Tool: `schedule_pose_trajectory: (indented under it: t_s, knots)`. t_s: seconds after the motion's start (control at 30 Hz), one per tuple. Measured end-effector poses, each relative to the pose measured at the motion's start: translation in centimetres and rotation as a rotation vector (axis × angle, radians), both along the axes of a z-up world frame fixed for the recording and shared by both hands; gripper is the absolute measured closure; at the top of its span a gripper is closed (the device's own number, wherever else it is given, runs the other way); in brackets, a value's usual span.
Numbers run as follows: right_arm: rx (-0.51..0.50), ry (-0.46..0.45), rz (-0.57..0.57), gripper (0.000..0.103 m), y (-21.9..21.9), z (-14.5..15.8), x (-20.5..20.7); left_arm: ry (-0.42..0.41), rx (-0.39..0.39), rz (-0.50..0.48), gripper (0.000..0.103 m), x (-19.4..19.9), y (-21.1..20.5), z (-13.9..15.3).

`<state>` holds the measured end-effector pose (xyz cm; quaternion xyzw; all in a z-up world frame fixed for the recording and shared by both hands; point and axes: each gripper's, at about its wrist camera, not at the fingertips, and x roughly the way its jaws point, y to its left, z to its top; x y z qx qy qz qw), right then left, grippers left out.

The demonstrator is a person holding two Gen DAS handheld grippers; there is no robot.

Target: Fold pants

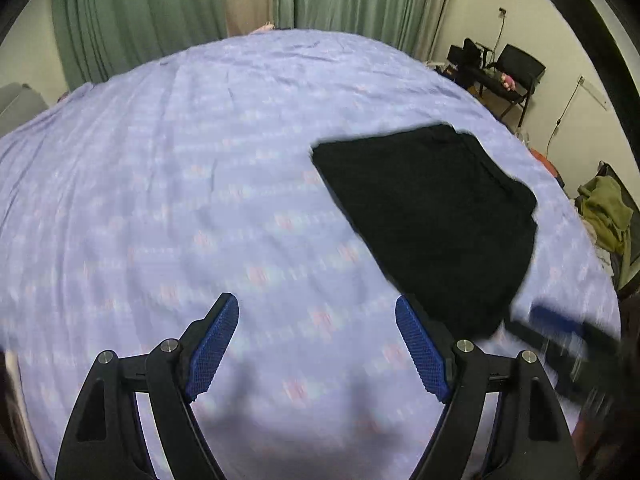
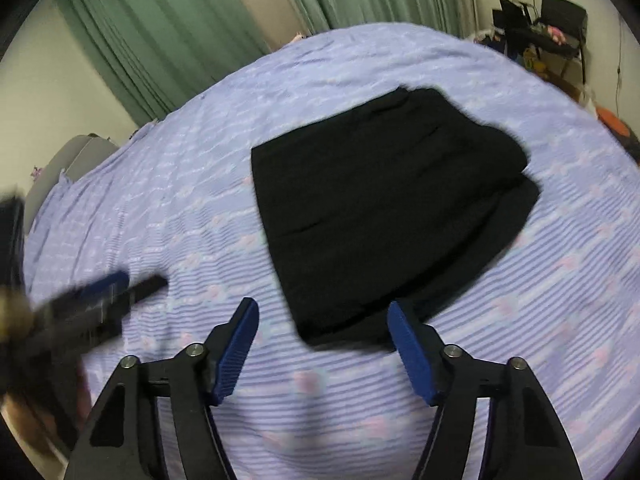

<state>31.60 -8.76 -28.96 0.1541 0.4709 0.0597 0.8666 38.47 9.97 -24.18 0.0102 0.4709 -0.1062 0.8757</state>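
Pants: black, folded into a compact slab on the bed, frame centre.
Long axis: lower left to upper right.
Right gripper: fingers spread, empty, nearer; pants just ahead.
Left gripper: fingers spread, empty; pants at right.

Lilac patterned bedsheet, green curtains, black chairs, olive clothes heap

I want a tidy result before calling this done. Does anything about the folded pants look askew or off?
Mostly tidy. The black pants lie folded flat on the lilac bedsheet, but the layers do not line up at the right edge: one sticks out past the other, leaving a stepped corner. Both the left gripper and the right gripper are open and empty.
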Motion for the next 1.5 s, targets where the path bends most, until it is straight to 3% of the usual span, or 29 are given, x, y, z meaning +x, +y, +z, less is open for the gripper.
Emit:
schedule_pose_trajectory:
  t_s: [0.1,0.23,0.43,0.7,0.77,0.83,0.87,0.93,0.97,1.0,1.1,1.2,1.4,1.5]
  knots:
    - [0.038,0.046,-0.026,0.044,1.8,-1.7,0.7,-0.016,-0.052,0.006,0.023,4.6,0.9,-0.1]
    - [0.075,0.065,-0.106,0.045,2.9,-2.7,1.2,0.014,-0.184,0.017,0.023,11.1,0.6,-1.7]
    - [0.07,0.075,-0.195,0.045,3.6,-3.9,1.3,0.15,-0.359,0.082,0.032,17.3,-0.5,-6.8]
    - [0.093,0.109,-0.21,0.049,2.9,-5.3,1.4,0.138,-0.339,0.047,0.033,18.5,-2.5,-8.6]
    - [0.091,0.112,-0.211,0.05,3.0,-5.6,1.6,0.132,-0.337,0.045,0.043,18.9,-2.8,-8.7]
    - [0.097,0.116,-0.208,0.06,3.0,-5.9,1.7,0.144,-0.343,0.038,0.058,19.3,-3.1,-9.0]
    - [0.095,0.119,-0.202,0.064,3.1,-6.0,1.9,0.154,-0.346,0.043,0.061,19.5,-3.2,-9.2]
    - [0.081,0.118,-0.182,0.07,3.1,-6.1,2.1,0.159,-0.352,0.043,0.084,19.5,-3.3,-9.3]
    - [0.069,0.125,-0.172,0.082,3.1,-6.1,2.1,0.165,-0.356,0.038,0.086,19.5,-3.3,-9.2]
    - [0.071,0.131,-0.16,0.093,3.0,-6.0,2.0,0.155,-0.349,0.038,0.087,19.4,-3.5,-8.7]
    - [0.05,0.139,-0.151,0.098,2.7,-5.0,1.1,0.081,-0.268,-0.003,0.088,18.7,-4.7,-6.7]
    - [0.006,0.153,-0.152,0.099,2.9,-5.0,0.5,0.064,-0.255,-0.014,0.089,18.9,-4.9,-6.1]
    - [-0.062,0.197,-0.157,0.099,3.5,-5.9,0.1,0.091,-0.221,-0.019,0.088,19.2,-4.6,-7.6]
    - [-0.055,0.226,-0.163,0.098,3.3,-5.9,0.1,0.084,-0.205,-0.028,0.081,19.1,-4.5,-7.6]
